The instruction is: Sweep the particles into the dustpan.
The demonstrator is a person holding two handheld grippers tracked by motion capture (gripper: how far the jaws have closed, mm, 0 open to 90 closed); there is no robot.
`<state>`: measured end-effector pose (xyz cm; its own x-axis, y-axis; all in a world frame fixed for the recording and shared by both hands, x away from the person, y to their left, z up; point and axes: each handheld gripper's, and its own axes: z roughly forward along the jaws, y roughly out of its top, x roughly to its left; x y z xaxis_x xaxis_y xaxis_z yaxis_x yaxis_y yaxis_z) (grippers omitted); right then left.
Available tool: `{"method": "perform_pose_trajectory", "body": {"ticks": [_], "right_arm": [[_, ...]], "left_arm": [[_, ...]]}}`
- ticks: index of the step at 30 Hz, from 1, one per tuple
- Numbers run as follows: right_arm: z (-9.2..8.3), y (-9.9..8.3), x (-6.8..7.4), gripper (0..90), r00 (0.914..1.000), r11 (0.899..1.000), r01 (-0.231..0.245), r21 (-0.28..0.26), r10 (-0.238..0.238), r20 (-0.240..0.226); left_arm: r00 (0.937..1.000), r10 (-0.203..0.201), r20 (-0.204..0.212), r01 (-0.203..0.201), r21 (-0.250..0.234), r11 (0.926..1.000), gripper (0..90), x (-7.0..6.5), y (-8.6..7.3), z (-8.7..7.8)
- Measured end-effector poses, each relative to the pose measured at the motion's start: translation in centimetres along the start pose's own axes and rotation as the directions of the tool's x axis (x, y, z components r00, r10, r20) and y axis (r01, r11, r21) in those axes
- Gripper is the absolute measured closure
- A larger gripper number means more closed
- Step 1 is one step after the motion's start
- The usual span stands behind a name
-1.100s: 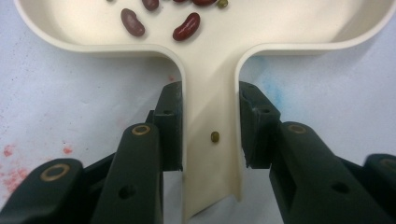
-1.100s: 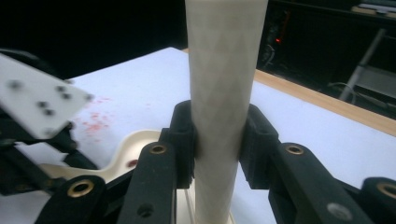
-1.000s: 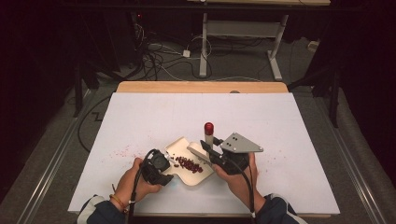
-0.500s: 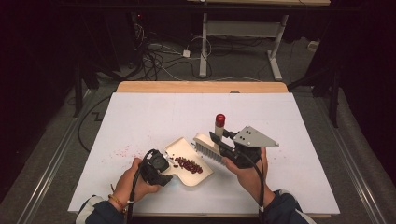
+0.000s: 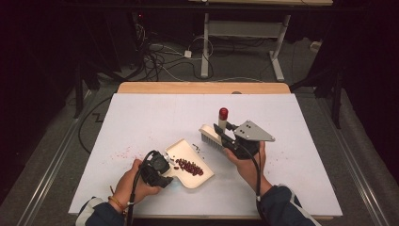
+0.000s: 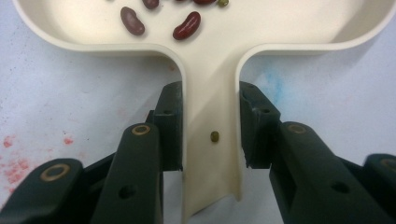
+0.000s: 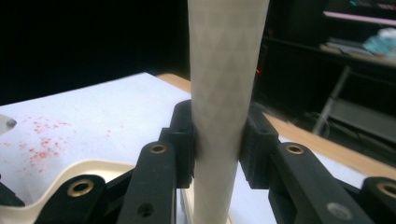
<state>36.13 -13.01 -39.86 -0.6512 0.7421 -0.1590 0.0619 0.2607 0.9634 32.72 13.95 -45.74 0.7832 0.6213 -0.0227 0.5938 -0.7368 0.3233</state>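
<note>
My left gripper (image 5: 157, 168) is clamped on the handle of the dustpan (image 5: 186, 153), which lies flat on the white table (image 5: 150, 117) near its front edge; in the left gripper view the two pads (image 6: 170, 123) press against either side of the cream handle (image 6: 210, 140), and one small green bean (image 6: 214, 136) sits in the handle's channel. Red beans (image 5: 189, 166) lie in a loose heap inside the pan, toward its near side, with a few seen close up at the pan's back wall (image 6: 187, 25). My right gripper (image 5: 226, 136) is closed on the brush (image 5: 211, 136), gripping its pale handle (image 7: 224, 93), which runs upright between the pads in the right gripper view. The brush head hangs just beyond the pan's far right corner, bristles down, close to the table; whether they touch it I cannot tell. The handle's red tip (image 5: 223, 113) points away from me. Faint red stains (image 5: 123, 153) mark the table to the left of the pan.
</note>
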Motion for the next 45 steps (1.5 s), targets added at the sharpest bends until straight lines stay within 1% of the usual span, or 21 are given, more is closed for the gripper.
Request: {"method": "perform_pose_trajectory", "body": {"ticks": [2,4,5,7,10,11,14,15,16,18,20,22,24,27,30,31,35,38,39,42,45], "right_arm": [[1.1,0.1,0.4,70.4,0.9997,1.000,0.025,0.000,-0.025,-0.004],[2.1,0.1,0.6,70.4,0.9991,0.999,0.040,0.001,-0.040,-0.015],[2.5,0.1,0.6,70.5,0.9991,0.999,0.038,0.011,-0.038,-0.021],[2.9,0.0,0.7,70.5,0.9986,1.000,0.024,0.016,-0.023,-0.047],[2.6,0.1,1.1,70.4,0.9967,0.999,0.028,0.031,-0.026,-0.077],[2.5,0.1,1.4,70.4,0.9957,0.999,0.021,0.037,-0.018,-0.091],[1.9,0.2,2.0,70.4,0.9939,0.999,0.012,0.048,-0.006,-0.110],[1.7,0.2,2.1,70.3,0.9926,0.999,0.000,0.050,0.006,-0.122],[1.5,0.2,2.3,70.3,0.9927,0.998,-0.009,0.055,0.016,-0.120],[1.0,0.3,2.7,70.4,0.9897,0.998,-0.034,0.053,0.041,-0.137],[0.5,0.4,3.2,70.4,0.9844,0.997,-0.059,0.052,0.067,-0.163],[0.1,0.5,3.8,70.5,0.9785,0.996,-0.072,0.049,0.081,-0.190],[-0.2,0.8,4.2,70.5,0.9775,0.997,-0.064,0.048,0.072,-0.198],[-0.7,1.1,4.3,70.5,0.9786,0.999,-0.048,0.019,0.050,-0.199],[-1.3,1.6,3.7,70.5,0.9791,0.998,-0.059,0.002,0.058,-0.195],[-1.5,1.7,3.4,70.5,0.9805,0.998,-0.056,-0.003,0.055,-0.189],[-2.1,1.9,2.4,70.5,0.9895,0.999,-0.034,-0.011,0.032,-0.141],[-2.0,1.3,1.9,70.5,0.9957,1.000,-0.007,0.011,0.008,-0.092],[-1.9,1.1,1.8,70.5,0.9962,1.000,0.001,0.018,0.000,-0.087],[-1.4,0.6,2.1,70.4,0.9950,0.999,0.004,0.039,0.000,-0.100],[-1.0,0.4,2.9,70.4,0.9910,0.999,0.012,0.045,-0.006,-0.133]], "left_arm": [[1.0000,-0.001,0.001,0.001,0.002,1.0000,63.7,0.0,0.0,0.0],[1.0000,0.000,0.004,0.000,0.002,1.0000,63.7,0.1,0.0,-0.1],[1.0000,0.001,0.005,-0.001,0.002,1.0000,63.7,0.1,0.0,-0.2],[1.0000,0.002,0.007,-0.002,0.000,1.0000,63.7,0.2,0.0,-0.4],[0.9999,-0.005,0.009,0.005,0.004,1.0000,63.7,0.3,-0.1,-0.5],[1.0000,-0.002,0.008,0.002,0.008,1.0000,63.7,0.4,-0.1,-0.5],[0.9999,-0.008,0.009,0.007,0.010,0.9999,63.7,0.3,-0.1,-0.6],[0.9999,-0.008,0.009,0.008,0.011,0.9999,63.7,0.3,-0.1,-0.6],[0.9999,-0.008,0.006,0.008,0.010,0.9999,63.7,0.3,0.0,-0.7],[0.9999,-0.012,0.009,0.012,0.012,0.9999,63.7,0.4,0.0,-0.6],[0.9999,-0.011,0.008,0.011,0.015,0.9998,63.7,0.4,0.0,-0.6],[0.9999,-0.010,0.010,0.009,0.019,0.9998,63.7,0.4,0.1,-0.5],[0.9999,-0.009,0.009,0.008,0.018,0.9998,63.7,0.5,0.1,-0.5],[0.9999,-0.009,0.009,0.009,0.017,0.9998,63.7,0.4,0.1,-0.4],[0.9999,-0.009,0.011,0.009,0.019,0.9998,63.7,0.5,0.1,-0.3],[0.9998,-0.013,0.015,0.013,0.018,0.9998,63.7,0.5,0.1,-0.3],[0.9995,-0.024,0.021,0.024,0.011,0.9997,63.6,0.6,0.0,-0.3],[0.9992,-0.034,0.024,0.033,0.003,0.9994,63.6,0.6,0.0,-0.2],[0.9991,-0.034,0.024,0.034,0.003,0.9994,63.6,0.6,0.0,-0.2],[0.9990,-0.037,0.025,0.037,-0.009,0.9993,63.6,0.7,0.0,-0.3],[0.9990,-0.039,0.021,0.040,-0.021,0.9990,63.5,0.8,0.0,-0.3]]}}
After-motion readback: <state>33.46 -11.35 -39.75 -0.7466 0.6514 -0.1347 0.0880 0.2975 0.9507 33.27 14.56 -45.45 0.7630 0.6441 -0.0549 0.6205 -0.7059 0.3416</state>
